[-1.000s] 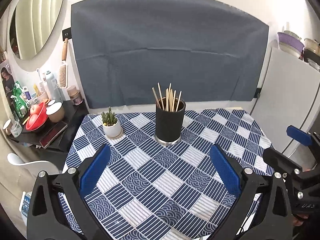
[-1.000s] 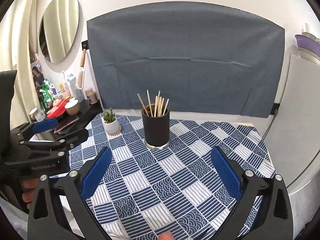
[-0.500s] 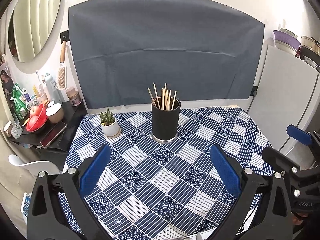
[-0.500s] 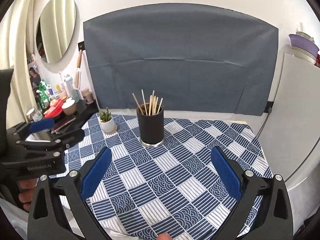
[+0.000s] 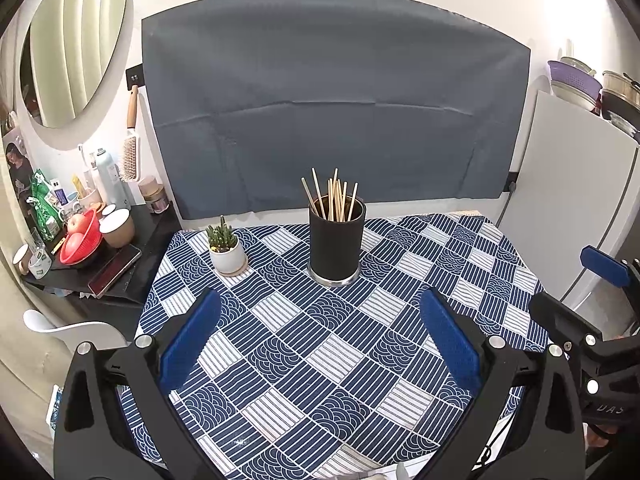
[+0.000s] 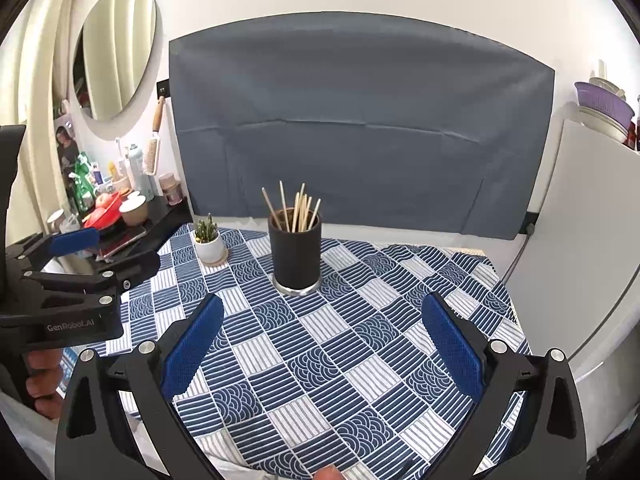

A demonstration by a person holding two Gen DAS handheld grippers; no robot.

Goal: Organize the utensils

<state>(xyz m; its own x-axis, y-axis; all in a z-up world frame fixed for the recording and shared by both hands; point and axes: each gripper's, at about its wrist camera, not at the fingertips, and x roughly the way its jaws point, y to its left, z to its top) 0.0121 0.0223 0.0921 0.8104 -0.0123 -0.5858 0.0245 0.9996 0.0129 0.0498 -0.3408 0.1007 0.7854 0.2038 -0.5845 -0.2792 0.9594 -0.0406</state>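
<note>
Both grippers (image 5: 320,336) (image 6: 320,336) retreated, jaws spread; one holder (image 5: 337,246), one cactus pot (image 5: 227,254).

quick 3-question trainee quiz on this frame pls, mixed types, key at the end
1. True or false: the left gripper is shut on one of the thin wooden chopsticks.
2. Multiple choice: the small white pot with a green cactus stands where, in the left wrist view, relative to the black cylindrical utensil holder?
A. to its left
B. to its right
C. inside it
3. Fill in: the blue and white patterned tablecloth has nothing between the blue fingers of the right gripper, so that gripper is ____.

Key: 1 false; 2 A; 3 open
</note>
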